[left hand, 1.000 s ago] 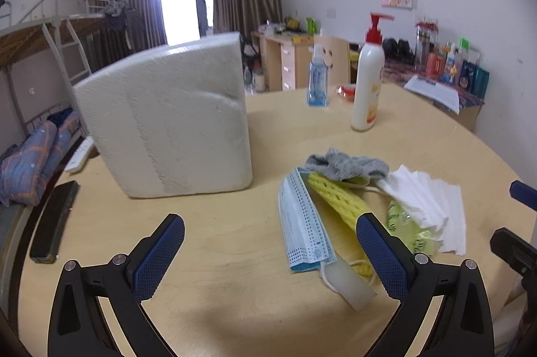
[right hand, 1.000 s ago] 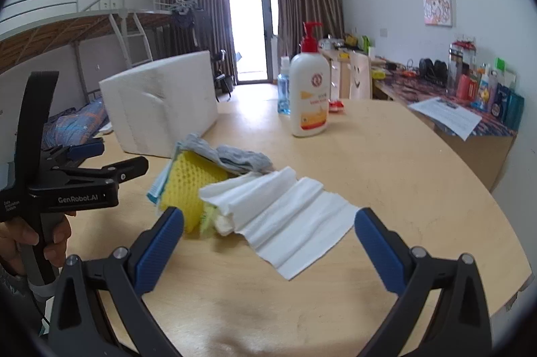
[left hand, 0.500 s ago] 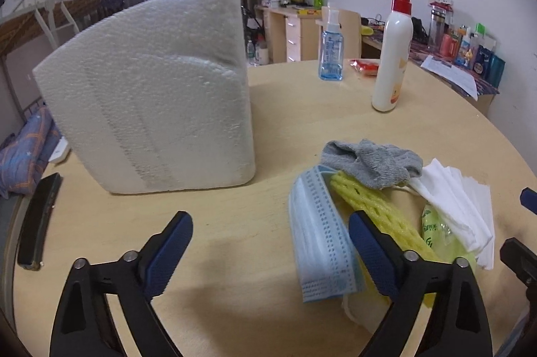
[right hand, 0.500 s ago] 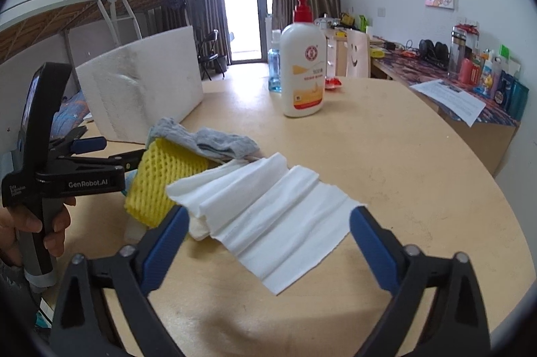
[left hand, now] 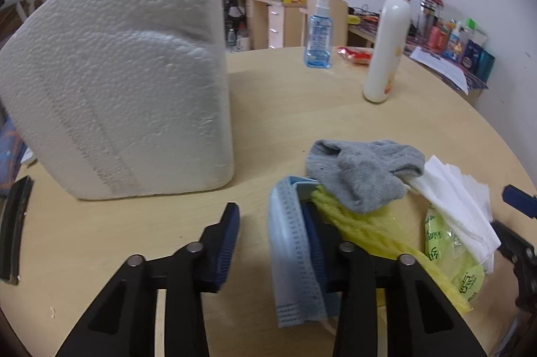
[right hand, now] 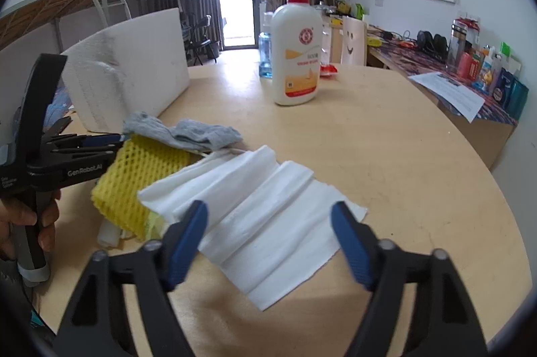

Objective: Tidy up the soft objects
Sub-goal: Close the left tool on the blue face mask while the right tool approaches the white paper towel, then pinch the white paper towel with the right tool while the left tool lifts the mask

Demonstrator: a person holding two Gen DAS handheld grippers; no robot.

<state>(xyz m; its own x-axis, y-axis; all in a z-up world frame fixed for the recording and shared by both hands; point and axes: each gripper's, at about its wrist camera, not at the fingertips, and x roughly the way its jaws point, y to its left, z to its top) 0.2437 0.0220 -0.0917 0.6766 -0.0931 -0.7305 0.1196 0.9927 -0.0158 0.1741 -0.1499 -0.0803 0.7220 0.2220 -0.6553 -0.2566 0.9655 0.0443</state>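
Note:
A pile of soft things lies on the round wooden table [left hand: 288, 102]: a blue face mask [left hand: 288, 243], a yellow foam net [left hand: 365, 233], a grey sock [left hand: 362, 169] on top, a white tissue [left hand: 459, 199] and a green plastic packet [left hand: 446, 256]. My left gripper [left hand: 272, 216] is closing around the mask's edge. The mask lies against the right finger, and the left pad [left hand: 231, 233] is still apart from it. My right gripper [right hand: 270, 209] is closing over the unfolded tissue [right hand: 268, 222], its pads clear of the paper. In the right wrist view the left gripper [right hand: 114, 145] sits beside the net [right hand: 144, 169].
A big white foam block [left hand: 127, 82] stands left of the pile. Behind it are a lotion pump bottle [left hand: 386, 45], a blue spray bottle [left hand: 318, 38] and a red packet [left hand: 355, 53]. A black flat device [left hand: 13, 229] lies at the table's left edge. A hand [right hand: 20, 216] holds the left gripper.
Both grippers have come forward and down onto the pile and their jaws have narrowed. The left now straddles the mask, the right the tissue.

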